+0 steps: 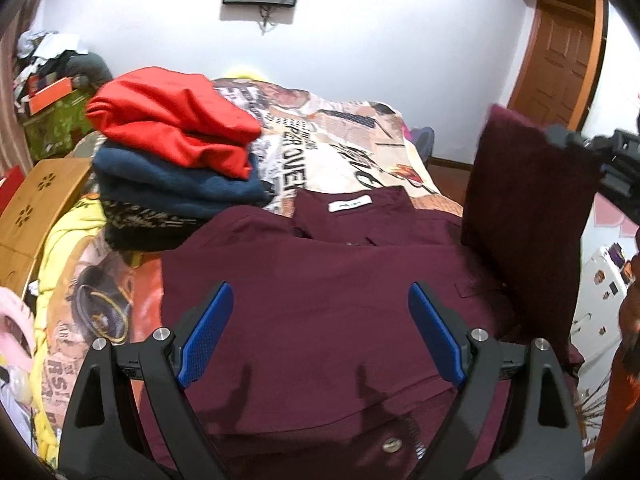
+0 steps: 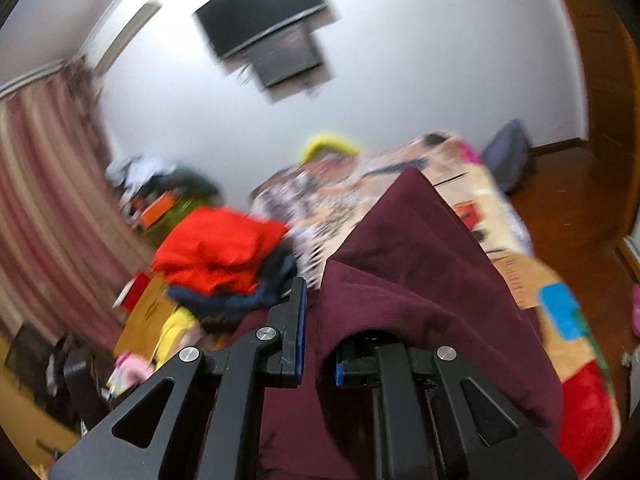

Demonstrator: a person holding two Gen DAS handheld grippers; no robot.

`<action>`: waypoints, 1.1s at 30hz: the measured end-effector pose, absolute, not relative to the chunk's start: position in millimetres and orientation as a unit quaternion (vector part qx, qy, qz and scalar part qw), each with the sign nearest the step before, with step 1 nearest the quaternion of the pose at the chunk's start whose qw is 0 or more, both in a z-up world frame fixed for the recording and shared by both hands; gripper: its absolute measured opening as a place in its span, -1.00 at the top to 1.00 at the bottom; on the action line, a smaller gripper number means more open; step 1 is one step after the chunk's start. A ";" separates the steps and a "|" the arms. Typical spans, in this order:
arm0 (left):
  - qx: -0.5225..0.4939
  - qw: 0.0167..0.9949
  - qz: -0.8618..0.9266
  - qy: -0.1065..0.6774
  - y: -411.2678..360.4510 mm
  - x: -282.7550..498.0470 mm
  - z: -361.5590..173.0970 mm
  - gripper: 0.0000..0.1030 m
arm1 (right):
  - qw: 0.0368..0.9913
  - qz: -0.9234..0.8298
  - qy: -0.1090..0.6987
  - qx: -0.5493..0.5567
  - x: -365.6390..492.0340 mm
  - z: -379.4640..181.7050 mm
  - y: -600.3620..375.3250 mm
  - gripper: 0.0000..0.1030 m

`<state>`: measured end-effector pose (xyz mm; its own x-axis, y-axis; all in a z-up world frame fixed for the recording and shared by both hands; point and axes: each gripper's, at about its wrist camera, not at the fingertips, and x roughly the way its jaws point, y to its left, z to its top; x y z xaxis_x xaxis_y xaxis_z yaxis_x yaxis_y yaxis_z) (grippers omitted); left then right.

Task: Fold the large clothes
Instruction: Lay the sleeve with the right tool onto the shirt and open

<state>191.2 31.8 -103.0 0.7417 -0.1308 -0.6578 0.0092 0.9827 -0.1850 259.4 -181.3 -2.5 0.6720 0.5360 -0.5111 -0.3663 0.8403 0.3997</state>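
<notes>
Maroon shirt (image 1: 320, 288) (white neck label) lies flat, one sleeve (image 1: 528, 208) lifted, pinched by right gripper (image 2: 318, 344); left gripper (image 1: 320, 336) gapes.

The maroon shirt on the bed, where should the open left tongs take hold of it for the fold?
Judging by its pose, grip the maroon shirt at its left edge, coming in low from the left, the side of the folded pile. The right tongs already hold the right sleeve up, while that edge lies flat and free on the bedspread. Left tongs hover open.

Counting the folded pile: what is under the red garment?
Under the red garment lies a dark blue one, then a black patterned one. Anything lower is covered.
</notes>
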 end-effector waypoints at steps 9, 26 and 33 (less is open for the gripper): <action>-0.103 0.925 0.001 0.365 62.9 174.7 -112.5 -0.73 | 0.831 0.330 0.446 0.046 256.2 -87.7 -83.6 0.82; -0.069 0.924 -0.003 0.375 45.8 177.7 -109.7 -0.73 | 0.777 0.323 0.541 -0.001 235.8 -124.7 -87.4 -0.01; -0.024 0.929 -0.035 0.367 6.0 192.3 -92.3 -0.73 | 0.827 0.292 0.480 0.015 224.8 -89.3 -141.7 -0.01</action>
